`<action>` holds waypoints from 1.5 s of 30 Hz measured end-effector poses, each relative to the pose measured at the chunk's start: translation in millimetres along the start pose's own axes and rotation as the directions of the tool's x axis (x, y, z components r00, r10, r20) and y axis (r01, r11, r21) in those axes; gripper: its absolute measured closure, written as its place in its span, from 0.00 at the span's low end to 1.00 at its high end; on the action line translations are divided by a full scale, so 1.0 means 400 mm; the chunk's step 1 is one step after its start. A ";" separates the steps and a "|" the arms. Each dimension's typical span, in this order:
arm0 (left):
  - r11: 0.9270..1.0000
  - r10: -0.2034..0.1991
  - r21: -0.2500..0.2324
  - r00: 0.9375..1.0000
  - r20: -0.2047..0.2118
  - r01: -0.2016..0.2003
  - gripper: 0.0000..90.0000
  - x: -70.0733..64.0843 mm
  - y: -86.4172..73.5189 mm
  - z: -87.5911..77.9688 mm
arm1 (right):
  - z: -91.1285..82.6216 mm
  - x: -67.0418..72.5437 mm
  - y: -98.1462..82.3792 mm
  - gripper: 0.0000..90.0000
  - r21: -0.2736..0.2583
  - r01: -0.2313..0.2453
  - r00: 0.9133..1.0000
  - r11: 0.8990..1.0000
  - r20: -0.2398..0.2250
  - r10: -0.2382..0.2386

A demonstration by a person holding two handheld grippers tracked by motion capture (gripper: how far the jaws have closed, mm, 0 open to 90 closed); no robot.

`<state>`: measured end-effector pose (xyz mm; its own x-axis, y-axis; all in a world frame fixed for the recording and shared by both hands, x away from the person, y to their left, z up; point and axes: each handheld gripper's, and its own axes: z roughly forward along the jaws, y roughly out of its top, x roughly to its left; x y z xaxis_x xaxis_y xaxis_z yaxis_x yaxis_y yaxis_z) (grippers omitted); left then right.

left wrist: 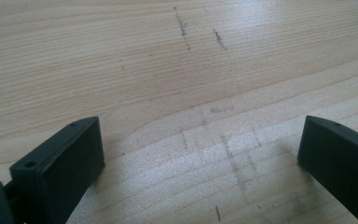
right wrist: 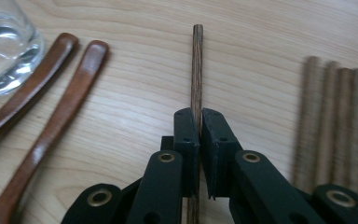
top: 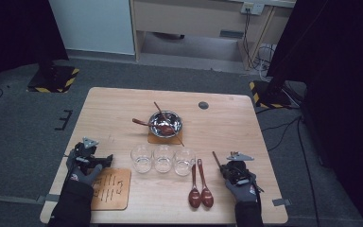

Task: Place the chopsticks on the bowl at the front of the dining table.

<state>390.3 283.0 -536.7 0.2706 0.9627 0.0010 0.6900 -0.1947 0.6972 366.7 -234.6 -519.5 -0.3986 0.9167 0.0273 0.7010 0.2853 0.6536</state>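
Gripping chopstick [right wrist: 196, 70] in my right tool [right wrist: 199, 126], jaws clamped tight; left tool [left wrist: 200, 154] wide open, empty, over desk [left wrist: 168, 70].

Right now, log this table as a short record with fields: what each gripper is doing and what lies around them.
right gripper: shut on one chopstick, which sticks out past the jaws
left gripper: open, nothing between the jaws, over bare table
other chopsticks: four, lying side by side on the table beside the right gripper
spoons near right gripper: two, side by side, bowls toward the person
glasses: three clear ones in a row at mid table
bowl: metal, on a coaster, with spoons in it
wooden board: by the left hand
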 end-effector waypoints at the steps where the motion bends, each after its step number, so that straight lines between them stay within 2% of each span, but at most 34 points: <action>1: 1.000 0.000 0.000 1.000 0.000 0.000 0.00 0.000 0.000 0.000 | 0.000 0.000 0.000 0.94 0.000 0.000 1.000 1.000 0.000 0.000; 5: 1.000 0.000 0.000 1.000 0.000 0.000 0.00 0.000 0.000 0.000 | 0.009 0.011 0.005 0.94 -0.001 0.008 1.000 1.000 -0.002 -0.008; 7: 1.000 0.000 0.000 1.000 0.000 0.000 0.00 0.000 0.000 0.000 | 0.006 0.010 0.003 0.90 -0.003 0.009 1.000 1.000 0.001 -0.009; 8: 1.000 0.000 0.000 1.000 0.000 0.000 0.00 0.000 0.000 0.000 | -0.001 0.006 0.000 0.86 -0.007 0.007 1.000 1.000 -0.005 -0.007; 11: 1.000 0.000 0.000 1.000 0.000 0.000 0.00 0.000 0.000 0.000 | -0.019 -0.002 -0.006 0.84 -0.019 0.004 1.000 1.000 -0.014 -0.004; 16: 1.000 0.000 0.000 1.000 0.000 0.000 0.00 0.000 0.000 0.000 | -0.041 -0.006 -0.019 0.87 -0.022 0.008 1.000 1.000 -0.027 -0.009; 21: 1.000 0.000 0.000 1.000 0.000 0.000 0.00 0.000 0.000 0.000 | -0.037 0.002 -0.027 0.90 0.011 0.025 0.999 1.000 -0.038 -0.025; 29: 1.000 0.000 0.000 1.000 0.000 0.000 0.00 0.000 0.000 0.000 | -0.035 0.000 -0.034 0.94 0.034 0.021 0.999 0.999 -0.037 -0.020; 36: 1.000 0.000 0.000 1.000 0.000 0.000 0.00 0.000 0.000 0.000 | -0.032 0.001 -0.033 0.95 0.027 0.005 0.999 1.000 -0.046 -0.004; 45: 1.000 0.000 0.000 1.000 0.000 0.000 0.00 0.000 0.000 0.000 | -0.055 -0.007 -0.011 0.95 -0.026 -0.013 0.999 1.000 -0.053 0.011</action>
<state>390.3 283.0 -536.7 0.2705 0.9627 0.0007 0.6900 -0.1944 0.6972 351.7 -244.5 -505.9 -0.4215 0.9038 0.0746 0.6906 0.2666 0.6723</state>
